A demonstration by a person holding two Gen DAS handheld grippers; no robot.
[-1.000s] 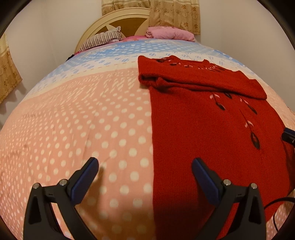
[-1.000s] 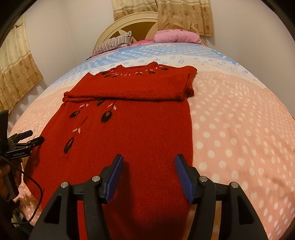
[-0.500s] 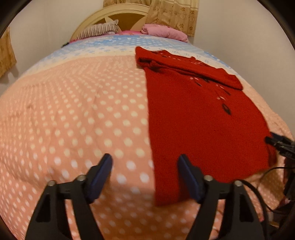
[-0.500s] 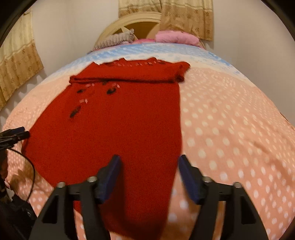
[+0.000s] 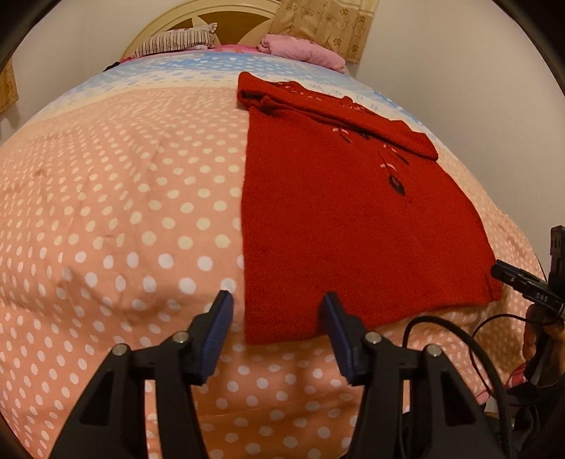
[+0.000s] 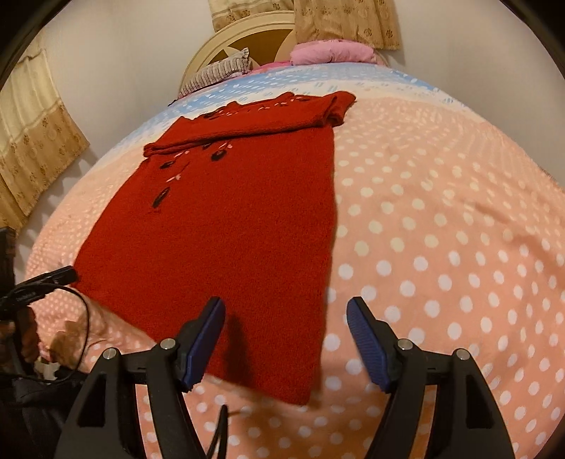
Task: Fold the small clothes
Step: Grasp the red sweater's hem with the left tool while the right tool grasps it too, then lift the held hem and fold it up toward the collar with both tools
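Red sweater (image 5: 339, 226) lay flat on dotted bedspread (image 5: 123, 212); pillows (image 6: 332, 53) at 12 o'clock. Left claw (image 5: 277, 332) and right claw (image 6: 284, 340) both spread, empty, over hem corners. Nothing blocked.

Red knit garment (image 6: 226, 226): flat on bed (image 6: 441, 229), sleeves folded across top, dark flower trim near collar. Right hand-held gripper (image 6: 286, 319): jaws apart, over hem's right corner, nothing held. Left hand-held gripper (image 6: 42, 284): at far left edge by hem's other corner. Striped pillow (image 6: 220, 72) and pink pillow (image 6: 333, 53) at headboard (image 6: 247, 31).
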